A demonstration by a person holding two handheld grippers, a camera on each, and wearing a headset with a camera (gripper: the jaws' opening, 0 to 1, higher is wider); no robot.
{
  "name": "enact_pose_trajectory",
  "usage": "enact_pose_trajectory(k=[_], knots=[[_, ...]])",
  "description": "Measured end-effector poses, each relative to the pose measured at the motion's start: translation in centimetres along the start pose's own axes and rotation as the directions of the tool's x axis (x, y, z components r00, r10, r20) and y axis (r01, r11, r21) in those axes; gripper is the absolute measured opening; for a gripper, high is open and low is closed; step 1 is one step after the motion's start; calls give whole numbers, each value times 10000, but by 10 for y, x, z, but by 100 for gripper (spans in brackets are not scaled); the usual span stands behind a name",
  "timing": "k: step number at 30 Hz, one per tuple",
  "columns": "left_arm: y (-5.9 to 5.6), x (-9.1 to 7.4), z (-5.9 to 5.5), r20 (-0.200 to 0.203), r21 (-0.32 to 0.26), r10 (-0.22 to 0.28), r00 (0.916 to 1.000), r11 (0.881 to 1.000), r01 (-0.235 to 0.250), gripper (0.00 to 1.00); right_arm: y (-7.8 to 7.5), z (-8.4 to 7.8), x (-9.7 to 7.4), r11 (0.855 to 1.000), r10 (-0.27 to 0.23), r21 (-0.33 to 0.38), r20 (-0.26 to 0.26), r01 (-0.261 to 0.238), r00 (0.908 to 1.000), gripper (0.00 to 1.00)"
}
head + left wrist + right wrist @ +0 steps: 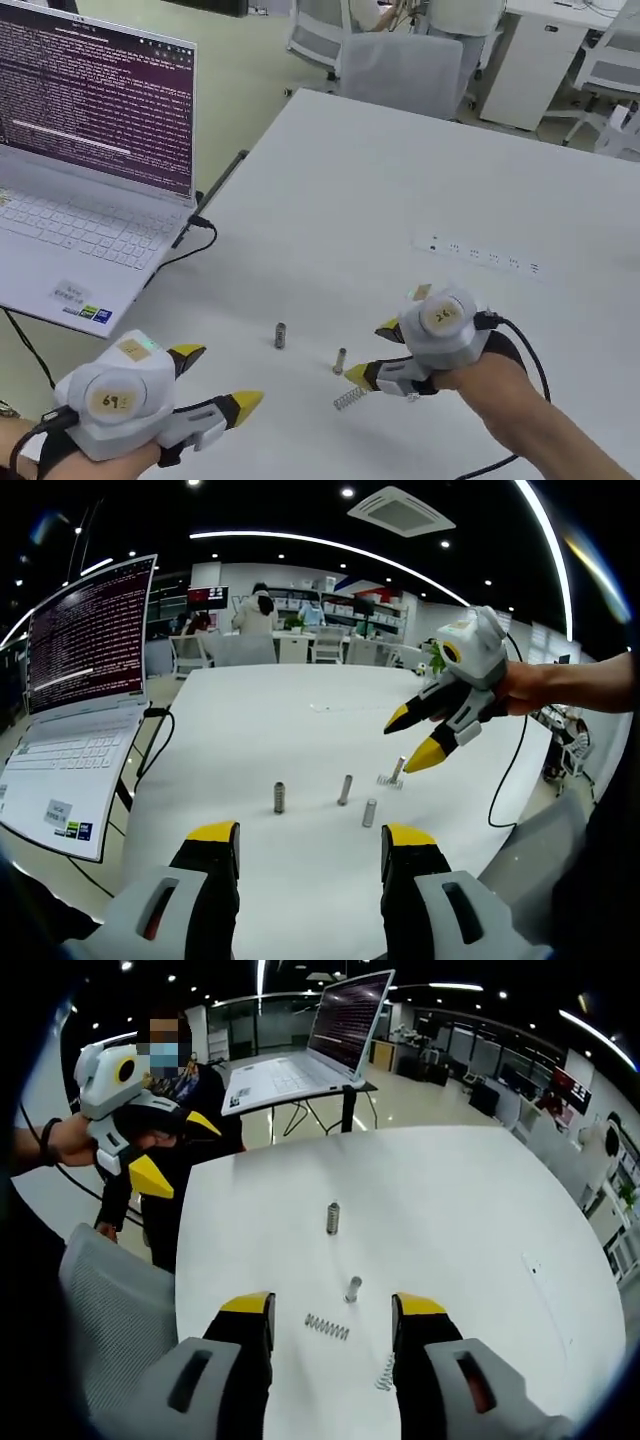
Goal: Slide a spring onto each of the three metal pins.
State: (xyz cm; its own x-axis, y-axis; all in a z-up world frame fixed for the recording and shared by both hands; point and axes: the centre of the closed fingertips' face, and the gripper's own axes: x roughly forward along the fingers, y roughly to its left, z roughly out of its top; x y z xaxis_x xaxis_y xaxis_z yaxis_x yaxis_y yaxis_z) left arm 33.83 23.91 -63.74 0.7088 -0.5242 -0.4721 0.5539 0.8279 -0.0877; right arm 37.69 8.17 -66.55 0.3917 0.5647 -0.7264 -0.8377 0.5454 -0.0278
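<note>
- While the right gripper (370, 352) hangs low over the desk (400, 170) with its fingers apart and nothing held between them, a loose spring (348, 400) lies flat on the desk. It is just beside the lower fingertip, on the side towards the person.
- From the right gripper view, the loose spring (327, 1327) sits just ahead of the gap between the fingers, nearer the view's left finger. Its long axis runs across the gap, not along the fingers.
- To my eye, closing straight down from here would press the spring end to end, so the hand would want a turn before it takes hold.
- A bare pin (353, 1288) stands upright just beyond the loose spring, near it but apart. Farther on stands a sprung pin (333, 1217), its coil on it.
- A second spring (386, 1370) lies close by the inner edge of the view's right finger. I cannot tell whether it touches.
- The left gripper (219, 376) is held out to the person's left, fingers apart and empty, well apart from the loose spring. The right gripper is plainly the nearer to both the spring and the bare pin.
</note>
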Motion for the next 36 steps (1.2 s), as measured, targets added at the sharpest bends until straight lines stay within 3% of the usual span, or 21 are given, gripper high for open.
enact_pose_trajectory(k=[7, 23, 36], knots=[[-4, 6, 3, 33, 14, -42, 10000, 10000, 42, 53, -2, -11, -23, 9974, -393, 620, 553, 359, 9977, 48], [-13, 15, 7, 113, -84, -44, 9999, 10000, 45, 53, -8, -47, -73, 9818, -1226, 1569, 934, 1070, 9881, 54], [-16, 21, 8, 8, 59, -152, 9999, 9999, 152, 53, -2, -63, -94, 9687, -1586, 2096, 1093, 1332, 9813, 56]])
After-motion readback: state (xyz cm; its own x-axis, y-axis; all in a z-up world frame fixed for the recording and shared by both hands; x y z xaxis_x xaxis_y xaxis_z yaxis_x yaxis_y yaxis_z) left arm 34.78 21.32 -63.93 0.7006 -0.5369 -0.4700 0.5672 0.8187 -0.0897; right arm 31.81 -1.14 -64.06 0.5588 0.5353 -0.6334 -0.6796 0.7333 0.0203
